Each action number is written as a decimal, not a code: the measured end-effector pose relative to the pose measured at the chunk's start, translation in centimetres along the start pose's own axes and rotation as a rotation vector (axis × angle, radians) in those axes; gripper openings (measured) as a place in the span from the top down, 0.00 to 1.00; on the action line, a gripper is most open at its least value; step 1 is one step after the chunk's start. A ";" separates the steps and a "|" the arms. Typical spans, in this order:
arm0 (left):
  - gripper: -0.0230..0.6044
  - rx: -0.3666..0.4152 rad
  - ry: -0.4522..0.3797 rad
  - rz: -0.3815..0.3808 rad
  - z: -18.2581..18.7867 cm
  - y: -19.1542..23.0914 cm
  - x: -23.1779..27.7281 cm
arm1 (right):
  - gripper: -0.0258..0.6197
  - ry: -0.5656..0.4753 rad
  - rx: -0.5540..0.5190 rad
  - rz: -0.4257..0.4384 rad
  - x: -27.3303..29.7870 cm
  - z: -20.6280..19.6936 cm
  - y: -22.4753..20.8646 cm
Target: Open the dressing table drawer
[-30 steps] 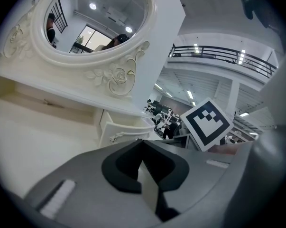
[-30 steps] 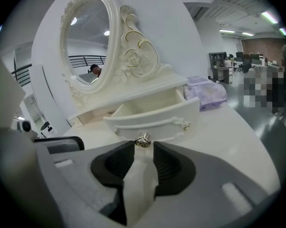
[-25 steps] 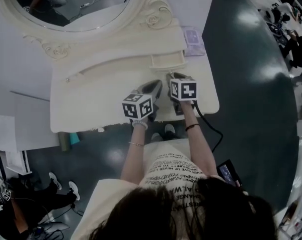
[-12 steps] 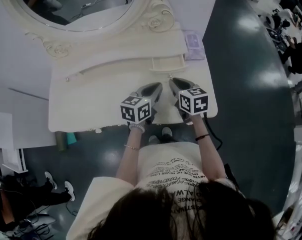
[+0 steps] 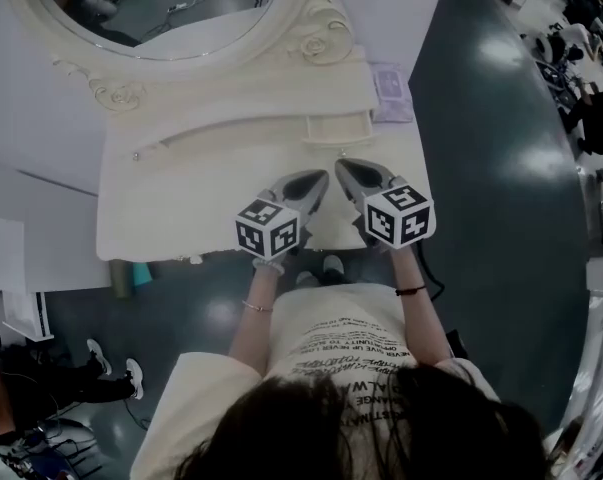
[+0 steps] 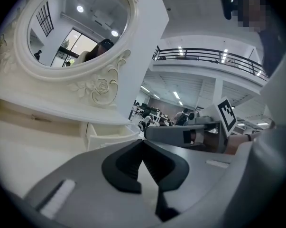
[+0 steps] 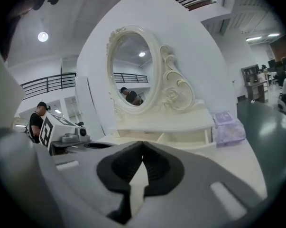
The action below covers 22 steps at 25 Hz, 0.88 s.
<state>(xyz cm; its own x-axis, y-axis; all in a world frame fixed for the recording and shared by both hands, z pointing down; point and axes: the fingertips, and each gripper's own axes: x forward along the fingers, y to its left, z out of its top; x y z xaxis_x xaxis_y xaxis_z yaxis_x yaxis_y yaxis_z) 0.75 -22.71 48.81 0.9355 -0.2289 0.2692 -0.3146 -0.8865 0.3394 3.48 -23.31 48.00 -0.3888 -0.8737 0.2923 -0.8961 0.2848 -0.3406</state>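
The cream dressing table (image 5: 181, 203) has a small drawer (image 5: 337, 127) pulled out under its raised shelf, right of centre. The same drawer (image 7: 186, 137) shows open in the right gripper view and in the left gripper view (image 6: 107, 136). My left gripper (image 5: 319, 178) hovers over the tabletop just in front of the drawer, shut with nothing in it (image 6: 143, 142). My right gripper (image 5: 343, 166) is beside it, a little nearer the drawer. Its jaws have just been closing and now meet with nothing between them (image 7: 142, 144).
An oval mirror (image 5: 161, 8) in a carved frame stands at the back of the table. A purple packet (image 5: 389, 90) lies on the table's right end, beside the drawer. Dark floor surrounds the table; a person (image 5: 51, 378) is at the lower left.
Both grippers have pulled back from the drawer toward the table's front edge and risen. The right gripper's jaws went from open to shut. The drawer stays pulled out.
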 end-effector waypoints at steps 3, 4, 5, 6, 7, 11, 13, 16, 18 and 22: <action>0.97 0.014 -0.021 -0.008 0.8 -0.4 -0.2 | 0.96 -0.023 -0.013 0.033 -0.3 0.7 0.7; 0.97 0.019 -0.026 -0.011 1.0 -0.4 -0.2 | 0.96 -0.032 -0.017 0.041 -0.4 1.1 0.8; 0.97 0.025 -0.030 -0.013 1.2 -0.4 -0.2 | 0.96 -0.041 -0.022 0.050 -0.4 1.4 1.0; 0.97 0.030 -0.035 -0.014 1.5 -0.4 -0.3 | 0.96 -0.048 -0.028 0.058 -0.4 1.8 1.2; 0.97 0.035 -0.040 -0.015 1.7 -0.5 -0.4 | 0.96 -0.055 -0.037 0.066 -0.5 2.1 1.4; 0.97 0.058 -0.067 -0.026 2.6 -1.0 -0.8 | 0.96 -0.087 -0.064 0.096 -0.8 3.4 2.2; 0.97 0.066 -0.080 -0.035 2.9 -1.1 -0.8 | 0.96 -0.101 -0.074 0.109 -0.9 3.8 2.4; 0.97 0.065 -0.087 -0.035 2.9 -1.1 -0.9 | 0.96 -0.120 -0.080 0.128 -1.0 4.2 2.8; 0.97 0.065 -0.094 -0.032 3.0 -0.9 -1.2 | 0.96 -0.131 -0.083 0.134 -1.0 4.5 2.9; 0.97 0.077 -0.119 -0.032 3.5 -1.1 -1.5 | 0.96 -0.141 -0.084 0.146 -1.1 4.7 3.0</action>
<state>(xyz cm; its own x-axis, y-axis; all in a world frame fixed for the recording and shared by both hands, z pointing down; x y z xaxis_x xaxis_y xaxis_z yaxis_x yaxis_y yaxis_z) 0.31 -22.81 44.84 0.9587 -0.2420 0.1491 -0.2753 -0.9212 0.2748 2.24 -23.39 42.48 -0.4870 -0.8657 0.1156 -0.8497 0.4389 -0.2923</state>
